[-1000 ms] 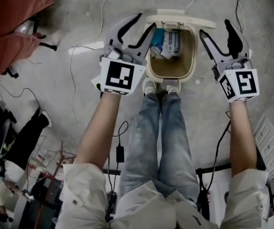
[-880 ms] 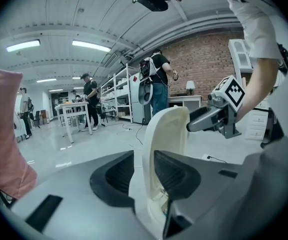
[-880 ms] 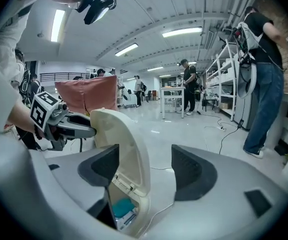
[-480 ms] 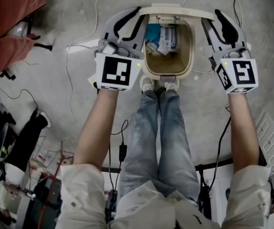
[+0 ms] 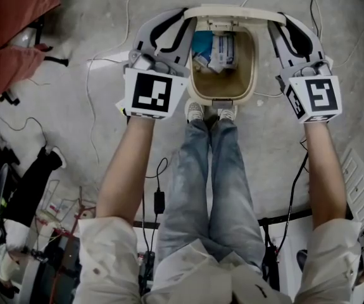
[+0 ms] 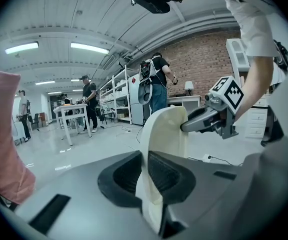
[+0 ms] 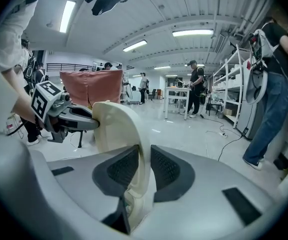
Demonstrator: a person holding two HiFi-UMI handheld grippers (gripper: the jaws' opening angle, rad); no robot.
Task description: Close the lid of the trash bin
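A cream trash bin (image 5: 225, 97) stands open on the floor just past the person's shoes, with its lid (image 5: 232, 11) raised upright at the far side. My left gripper (image 5: 185, 19) holds the lid's left edge and my right gripper (image 5: 280, 19) its right edge. In the left gripper view the lid (image 6: 166, 134) runs between the jaws of that gripper (image 6: 146, 174), which are still closing, with both pads on it. The right gripper view shows the same: the lid (image 7: 123, 129) is pinched in that gripper (image 7: 142, 171), whose jaws are still closing too.
Blue and white packaging (image 5: 216, 49) lies inside the bin. Cables (image 5: 99, 62) trail over the concrete floor around it. A red cloth (image 5: 11, 24) hangs at the upper left, and clutter sits at the lower left. People and shelving stand far off in the room.
Both grippers moved inward from beside the bin onto the lid's two side edges, and their jaws went from wide open to closed on the lid.
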